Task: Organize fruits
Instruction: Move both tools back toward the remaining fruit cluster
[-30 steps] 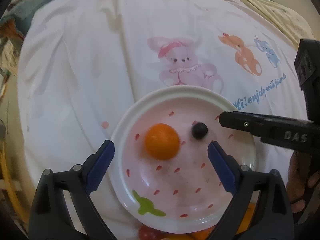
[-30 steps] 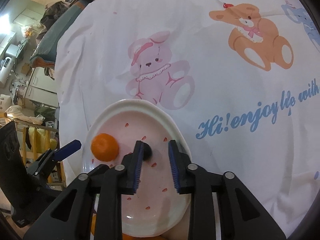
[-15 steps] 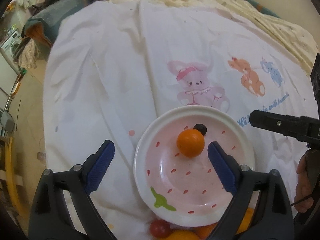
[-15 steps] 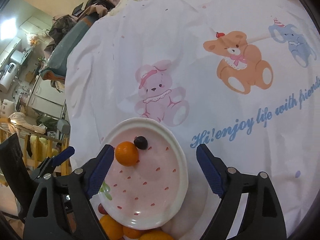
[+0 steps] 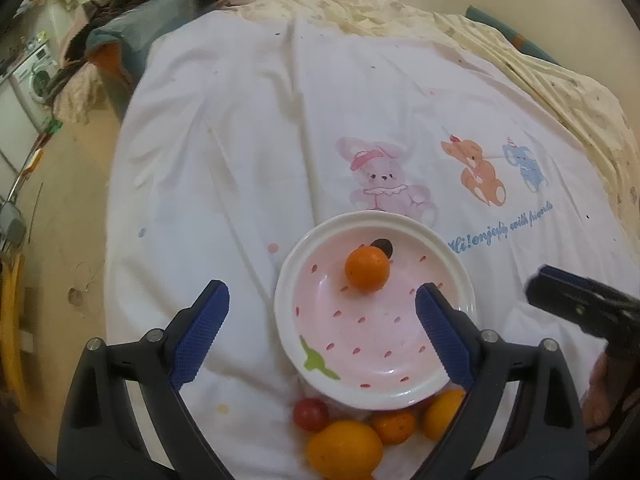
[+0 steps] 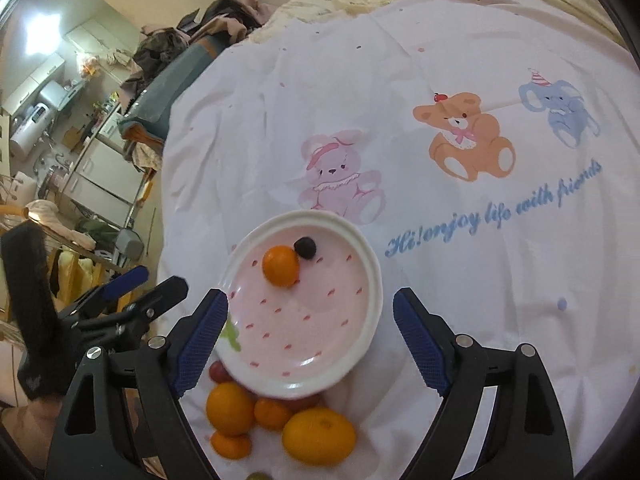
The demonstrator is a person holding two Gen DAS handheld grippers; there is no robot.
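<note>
Hovering above a white bedsheet (image 5: 248, 152) printed with a pink rabbit (image 6: 340, 176), an orange bear and a blue elephant, left gripper (image 5: 320, 328) and right gripper (image 6: 308, 336) both spread wide and pinching nothing; sitting between each pair of blue pads (image 5: 200, 332), a pink strawberry-patterned plate (image 6: 352, 344) carrying a small orange (image 6: 281, 266) touching a dark berry (image 6: 305, 247) near its far rim. Lying on the sheet against the plate's near edge, a cluster of loose fruit: several oranges (image 6: 319, 436) and a red cherry tomato (image 5: 311, 414).
</note>
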